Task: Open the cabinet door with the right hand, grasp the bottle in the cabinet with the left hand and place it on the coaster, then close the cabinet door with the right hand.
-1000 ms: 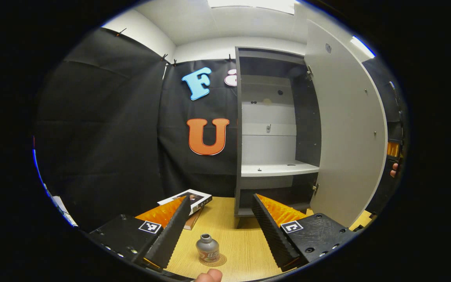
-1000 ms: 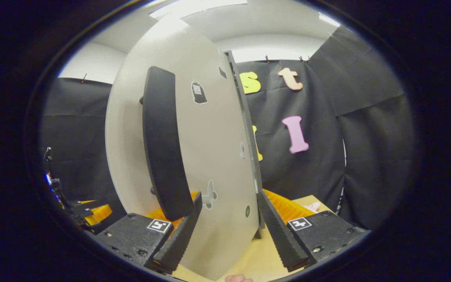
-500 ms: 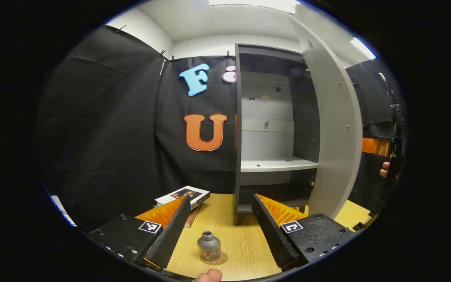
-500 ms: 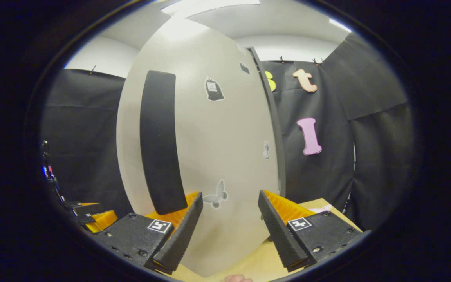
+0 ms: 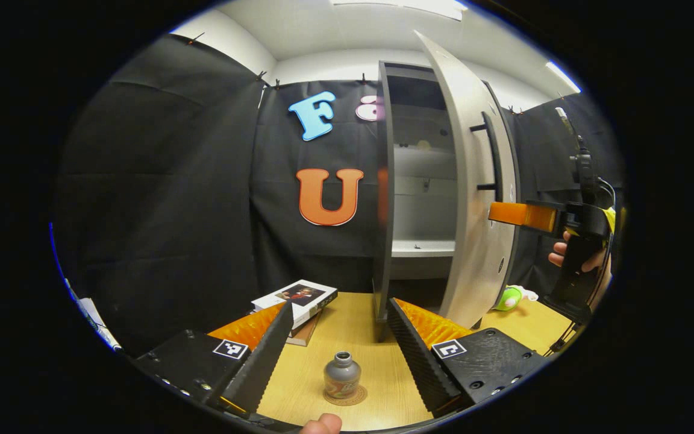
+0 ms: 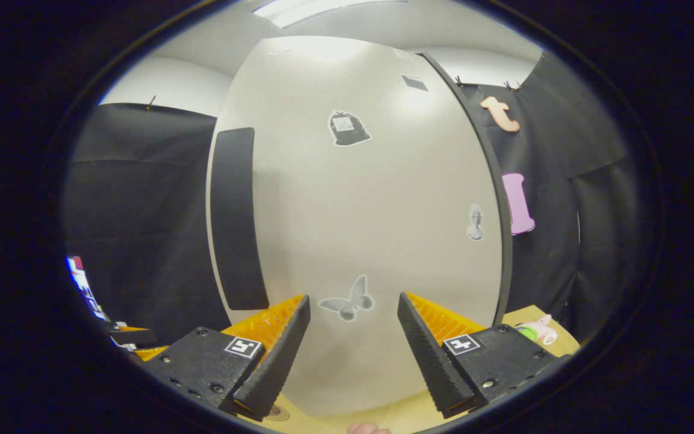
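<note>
Looking along the left hand-held gripper (image 5: 338, 337), we see its fingers spread wide and empty above the bench (image 5: 377, 374), where the bottle (image 5: 341, 376) stands upright on the coaster (image 5: 356, 396). Beyond it the cabinet door (image 5: 473, 199) stands partly ajar. The right hand-held gripper (image 6: 352, 337) faces the door's outer face, near its dark handle (image 6: 234, 217), with its fingers apart and holding nothing. A stack of books (image 5: 296, 301) lies beside the cabinet (image 5: 386, 199).
</note>
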